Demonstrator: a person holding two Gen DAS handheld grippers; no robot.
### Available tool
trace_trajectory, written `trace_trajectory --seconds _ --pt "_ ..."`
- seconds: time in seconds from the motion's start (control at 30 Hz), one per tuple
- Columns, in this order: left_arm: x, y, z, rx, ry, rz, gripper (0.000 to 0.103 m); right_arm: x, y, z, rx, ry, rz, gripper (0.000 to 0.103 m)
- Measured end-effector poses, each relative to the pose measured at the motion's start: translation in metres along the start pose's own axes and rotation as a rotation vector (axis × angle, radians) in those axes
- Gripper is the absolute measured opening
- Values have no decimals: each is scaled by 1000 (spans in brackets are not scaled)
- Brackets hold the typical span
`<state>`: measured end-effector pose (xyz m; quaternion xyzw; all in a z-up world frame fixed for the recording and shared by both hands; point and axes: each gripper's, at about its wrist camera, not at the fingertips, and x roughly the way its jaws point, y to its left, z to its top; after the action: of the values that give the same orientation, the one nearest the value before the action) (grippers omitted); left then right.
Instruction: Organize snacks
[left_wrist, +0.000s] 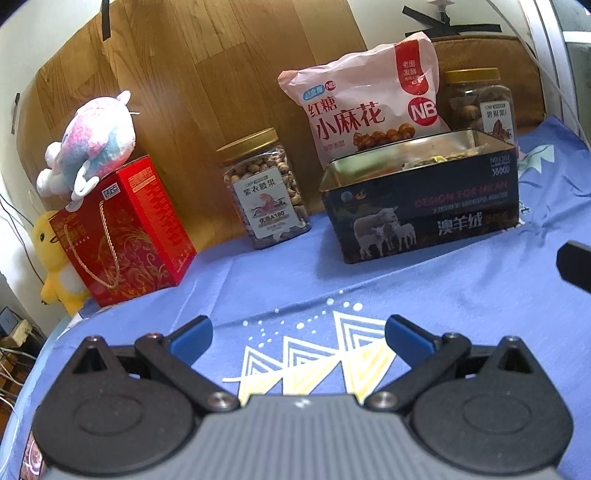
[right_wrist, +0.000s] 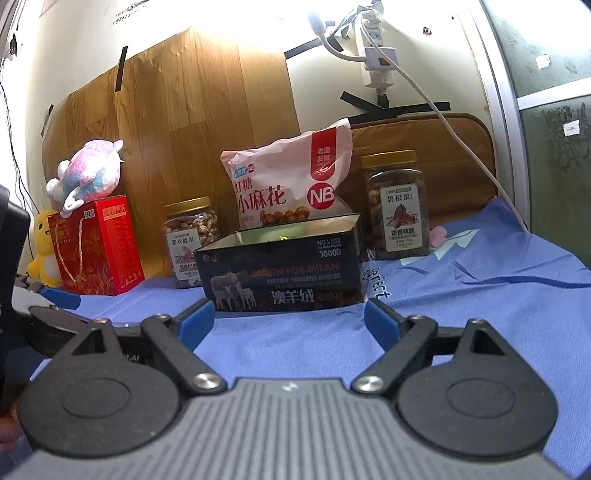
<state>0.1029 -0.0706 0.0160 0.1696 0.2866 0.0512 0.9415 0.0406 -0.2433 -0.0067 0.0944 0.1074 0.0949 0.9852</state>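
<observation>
Centrally, open tin (right_wrist: 280, 273) long axis crosswise; left gripper (left_wrist: 298, 341), right gripper (right_wrist: 289, 320) jaws apart, empty.

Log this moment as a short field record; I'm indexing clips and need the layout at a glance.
surface: blue cloth
centre: open dark tin
behind tin: pink snack bag
jars: cashew jar left of tin, pecan jar right
far left: red gift box, plush on top
left gripper: open, empty
right gripper: open, empty
</observation>
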Motion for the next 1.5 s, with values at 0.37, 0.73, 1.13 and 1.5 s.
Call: trace_trajectory --seconds 0.37,0.73,1.13,1.5 --pt "2 -7 -3 25 25 -6 103 -1 -2 0 15 -8 2 91" --pt "2 -10 -1 23 41 -40 103 -2 -5 1 35 -15 -1 91" --pt "-1 -4 -1 0 18 -45 103 -3 -6 1 39 -20 -5 91" --pt "-2 1 1 -26 -12 25 103 -3 -6 1 40 -23 -9 91"
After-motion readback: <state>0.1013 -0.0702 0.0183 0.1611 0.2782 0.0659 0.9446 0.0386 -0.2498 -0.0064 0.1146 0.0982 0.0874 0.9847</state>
